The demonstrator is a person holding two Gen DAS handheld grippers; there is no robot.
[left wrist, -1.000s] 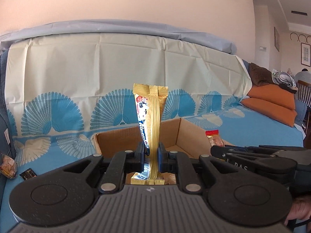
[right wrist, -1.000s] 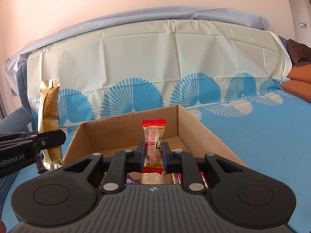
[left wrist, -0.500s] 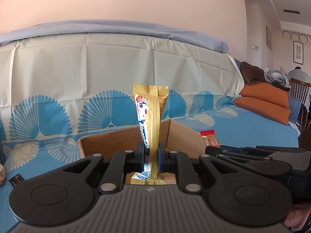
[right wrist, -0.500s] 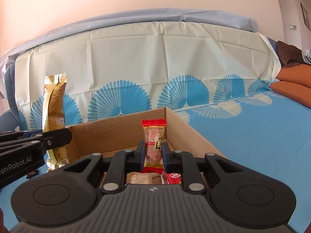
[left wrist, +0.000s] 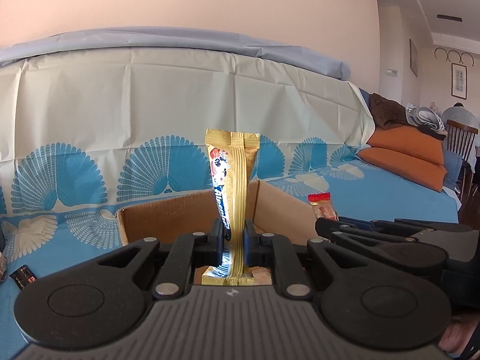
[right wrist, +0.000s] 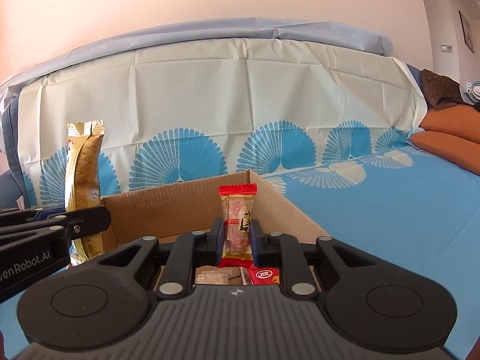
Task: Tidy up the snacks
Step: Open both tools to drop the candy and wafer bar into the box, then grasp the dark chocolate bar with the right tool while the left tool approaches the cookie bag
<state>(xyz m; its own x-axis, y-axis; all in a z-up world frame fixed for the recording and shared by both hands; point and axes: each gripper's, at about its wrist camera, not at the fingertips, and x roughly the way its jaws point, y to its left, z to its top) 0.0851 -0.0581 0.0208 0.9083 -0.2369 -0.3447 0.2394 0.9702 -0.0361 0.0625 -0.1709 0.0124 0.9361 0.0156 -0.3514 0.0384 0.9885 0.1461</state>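
two snacks held upright over the cardboard box

two grippers work side by side above a blue fan-patterned cover. our left gripper (left wrist: 233,240) has its jaws pressed narrowly on a tall gold snack bar (left wrist: 232,180), which stands upright between the pads, its top crimp well above the fingers and its lower end showing just below them. in the right wrist view the same gold bar (right wrist: 84,180) stands at the far left, clamped in the left gripper (right wrist: 75,228), just beside the near left corner of the box.

our right gripper (right wrist: 237,240) has its jaws closed on a small clear-wrapped sweet with red ends (right wrist: 238,219), also upright. from the left wrist view that sweet (left wrist: 321,207) pokes up above the right gripper's black fingers (left wrist: 336,231) at the right.

we see the open cardboard box (right wrist: 180,207) right ahead of both grippers, resting on the cover. inside it, below the right gripper's jaws, lie a pale beige packet (right wrist: 210,277) and a red packet (right wrist: 265,276), close together. a small dark packet (left wrist: 23,276) lies on the cover well left of the box. orange cushions (left wrist: 405,156) sit at the far right.
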